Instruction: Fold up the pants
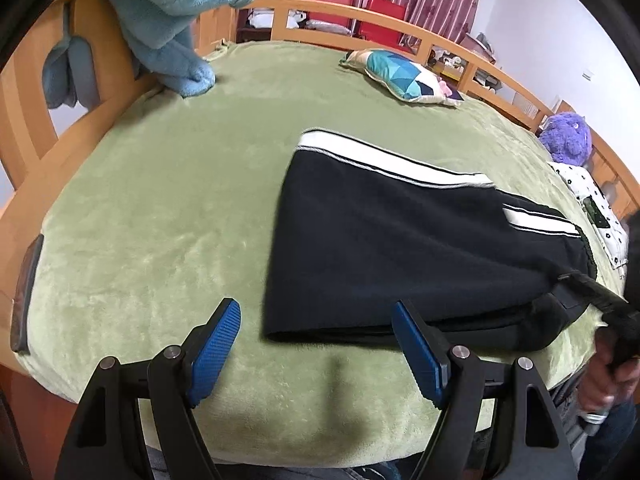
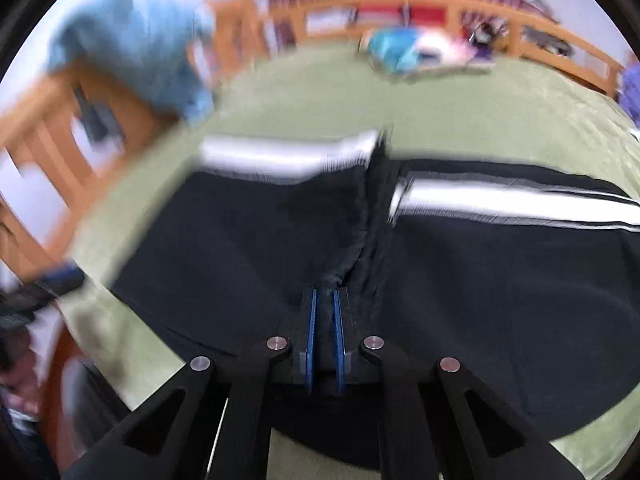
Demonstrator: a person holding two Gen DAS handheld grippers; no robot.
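Observation:
Black pants [image 1: 392, 240] with white side stripes lie folded on the green bed cover [image 1: 160, 200]. My left gripper [image 1: 316, 320] is open and empty, just in front of the pants' near left corner, apart from the cloth. My right gripper [image 2: 325, 300] is shut on a bunched fold of the pants [image 2: 240, 248] near the waistband. The right wrist view is motion-blurred. The right gripper also shows at the right edge of the left wrist view [image 1: 576, 280], pinching the pants' near right part.
A light blue plush blanket [image 1: 172, 20] hangs over the wooden bed rail [image 1: 40, 128] at the back left. A patterned cushion [image 1: 404, 76] lies at the back. A purple plush toy [image 1: 566, 138] and a spotted pillow [image 1: 592, 196] sit at right.

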